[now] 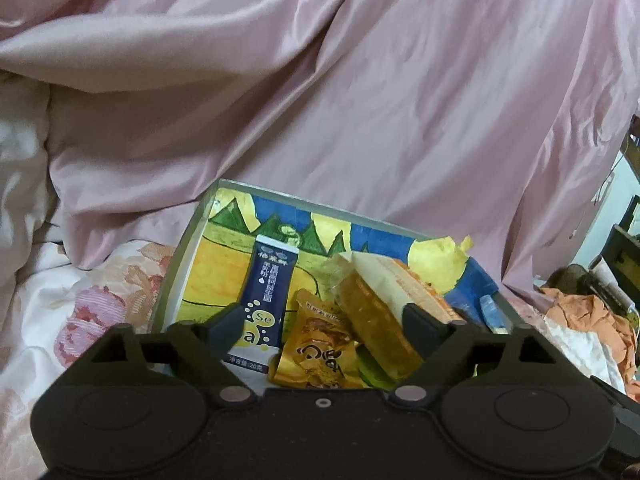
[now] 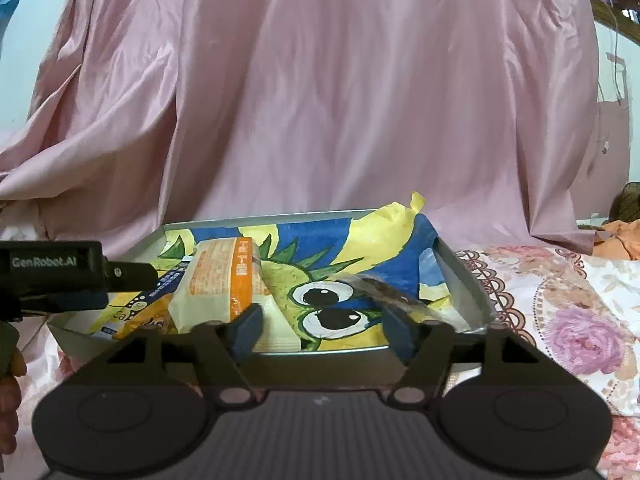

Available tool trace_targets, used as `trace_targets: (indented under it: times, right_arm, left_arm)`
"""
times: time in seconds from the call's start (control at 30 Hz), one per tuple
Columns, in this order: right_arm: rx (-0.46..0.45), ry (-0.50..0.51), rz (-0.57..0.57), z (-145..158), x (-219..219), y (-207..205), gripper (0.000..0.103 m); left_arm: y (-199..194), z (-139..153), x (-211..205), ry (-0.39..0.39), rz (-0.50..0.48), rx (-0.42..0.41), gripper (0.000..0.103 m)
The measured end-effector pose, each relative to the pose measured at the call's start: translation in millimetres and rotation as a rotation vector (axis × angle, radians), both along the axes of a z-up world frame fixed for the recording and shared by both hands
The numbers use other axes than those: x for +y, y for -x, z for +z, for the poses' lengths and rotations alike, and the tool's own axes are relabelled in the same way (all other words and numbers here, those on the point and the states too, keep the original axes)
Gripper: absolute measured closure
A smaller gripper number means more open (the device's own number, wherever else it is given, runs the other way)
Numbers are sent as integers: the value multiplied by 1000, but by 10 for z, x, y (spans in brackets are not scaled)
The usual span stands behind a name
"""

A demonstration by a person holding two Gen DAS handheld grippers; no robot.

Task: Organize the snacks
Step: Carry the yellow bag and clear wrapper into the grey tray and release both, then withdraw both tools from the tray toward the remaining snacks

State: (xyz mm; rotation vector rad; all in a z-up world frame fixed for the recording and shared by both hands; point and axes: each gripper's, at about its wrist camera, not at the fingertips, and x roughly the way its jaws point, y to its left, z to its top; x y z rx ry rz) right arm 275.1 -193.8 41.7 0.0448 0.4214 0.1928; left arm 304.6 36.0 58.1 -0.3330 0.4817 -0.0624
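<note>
A wide pink satin sheet (image 1: 360, 100) hangs in folds behind a bed covered in a white floral quilt (image 2: 568, 312). On the quilt sits a shallow grey tray (image 1: 178, 264) lined with a bright cartoon drawing in blue, yellow and green (image 2: 332, 300), and the snacks lie inside it. The biggest is a cream-and-orange wrapped pack (image 2: 218, 280), its print too small to read; beside it lies a navy-and-white sachet (image 1: 266, 292) showing "Se" and "a" (the Chinese text is blurred), then a small golden foil packet (image 1: 316, 344) and a clear wrapper with something dark inside (image 2: 384, 288). The left claw (image 1: 320, 320) stands apart over the golden packet, touching nothing. The right claw (image 2: 320, 332) is also spread, with nothing between its fingers. The left tool's body reads "GenRobot.AI" (image 2: 48, 262). Orange cloth at the right edge is cut off.
</note>
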Motion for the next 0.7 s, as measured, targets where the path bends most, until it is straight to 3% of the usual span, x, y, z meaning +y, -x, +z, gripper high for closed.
trace_targets:
  times: [0.17,0.43,0.7]
  right_arm:
    - [-18,-18,16,134,-50,141,16]
    - [-123,-49,4,409,-207,578,1]
    - [-238,-21,9,568,-294,1138,0]
  left_arm:
    - [175,136,-8,5,10,-31,3]
    - [616,351,-33,-7,25,-95,1]
    - [1144,459,-96,-34,31,-142,1]
